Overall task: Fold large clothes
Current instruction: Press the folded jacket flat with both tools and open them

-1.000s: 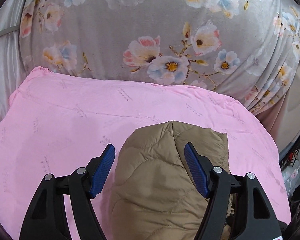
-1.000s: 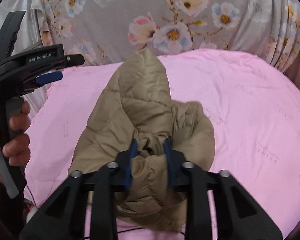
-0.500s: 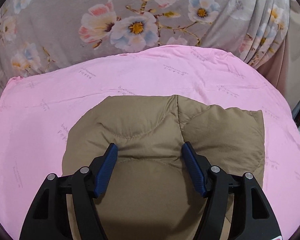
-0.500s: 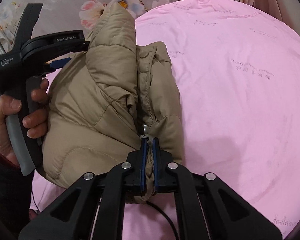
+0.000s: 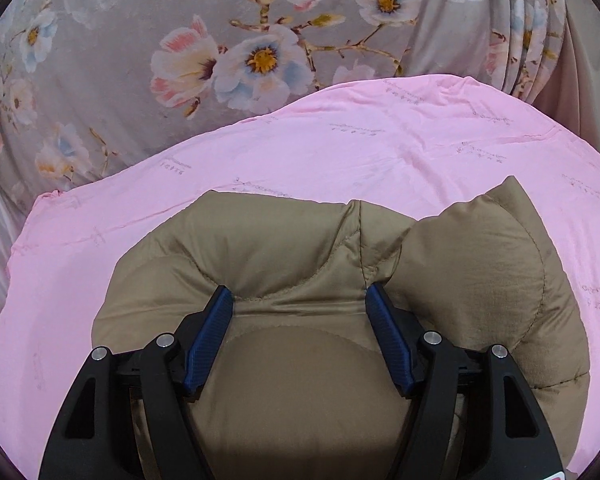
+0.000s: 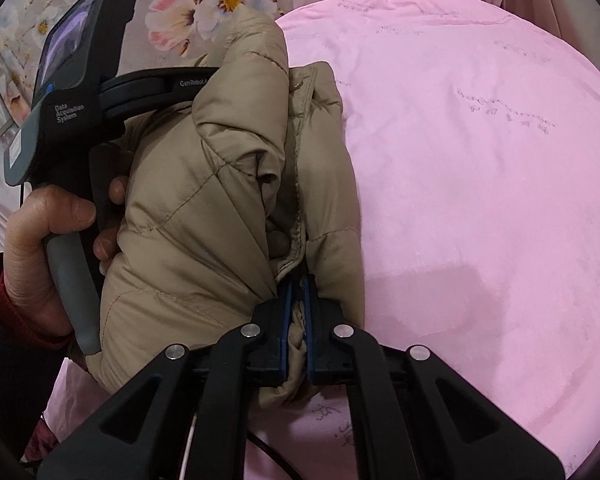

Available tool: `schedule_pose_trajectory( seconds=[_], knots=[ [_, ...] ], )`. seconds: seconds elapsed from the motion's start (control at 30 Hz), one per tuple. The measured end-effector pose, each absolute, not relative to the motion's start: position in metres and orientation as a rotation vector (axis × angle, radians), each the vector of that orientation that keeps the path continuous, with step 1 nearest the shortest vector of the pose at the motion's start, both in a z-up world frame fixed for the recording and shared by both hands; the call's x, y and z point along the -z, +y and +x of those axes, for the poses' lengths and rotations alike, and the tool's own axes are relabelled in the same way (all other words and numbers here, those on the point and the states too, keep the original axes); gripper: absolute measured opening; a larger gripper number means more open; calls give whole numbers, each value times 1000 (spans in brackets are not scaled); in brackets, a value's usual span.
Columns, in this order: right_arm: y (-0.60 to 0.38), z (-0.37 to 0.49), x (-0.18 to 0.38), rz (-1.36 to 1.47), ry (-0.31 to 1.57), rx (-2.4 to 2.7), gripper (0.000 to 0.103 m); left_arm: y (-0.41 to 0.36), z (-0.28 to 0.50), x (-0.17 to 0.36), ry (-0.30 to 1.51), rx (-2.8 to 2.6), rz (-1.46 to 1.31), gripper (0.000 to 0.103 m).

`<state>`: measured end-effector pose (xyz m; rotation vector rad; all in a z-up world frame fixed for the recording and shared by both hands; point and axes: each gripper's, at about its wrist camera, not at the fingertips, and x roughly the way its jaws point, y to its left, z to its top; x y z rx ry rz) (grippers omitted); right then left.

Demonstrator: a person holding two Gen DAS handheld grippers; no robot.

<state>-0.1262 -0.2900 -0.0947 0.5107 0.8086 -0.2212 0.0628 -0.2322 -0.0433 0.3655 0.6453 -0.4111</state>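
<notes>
A tan quilted puffer jacket [image 5: 300, 264] lies bunched on a pink sheet [image 5: 340, 140]. My left gripper [image 5: 299, 294] is open, its blue pads pressed down on the jacket's padded top, straddling a wide fold. In the right wrist view the jacket [image 6: 220, 184] rises in a tall heap at the left. My right gripper [image 6: 296, 284] is shut on the jacket's front edge by the snap placket. The left gripper's black body [image 6: 72, 92] and the hand holding it show behind the heap.
The pink sheet [image 6: 480, 180] stretches wide to the right of the jacket. A grey floral bedcover [image 5: 240, 48] lies beyond the sheet's far edge. A thin cable [image 6: 268, 448] runs under the right gripper at the near edge.
The left gripper moved forward and down onto the jacket, which now spreads wider under it. The right gripper closed tight on the jacket's edge and pulled it nearer.
</notes>
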Motion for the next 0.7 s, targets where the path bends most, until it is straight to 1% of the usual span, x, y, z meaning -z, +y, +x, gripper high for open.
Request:
schedule_pose_trajectory(
  seconds=[0.13,0.17,0.27,0.37,0.47,0.53,0.6,0.7],
  knots=[
    [-285,-138,84,506,805,255,5,-225,66,38,666,427,336,66],
    [-284,-143,73,496,790,273,9,-220,65,33,687,438,322,67],
    [-281,-160,28,431,678,301,9,-187,61,-3,730,472,204,67],
    [-276,-156,-24,355,567,300,9,-156,56,-42,671,435,165,67],
    [-270,-127,-55,301,509,269,10,-133,66,-67,655,376,129,67],
    [-271,-97,-63,264,500,264,10,-124,78,-72,681,344,101,67],
    [-277,-61,-57,260,523,268,11,-122,87,-69,691,305,100,67],
    [-284,-21,-40,285,565,293,11,-129,104,-49,740,267,129,67]
  ],
)
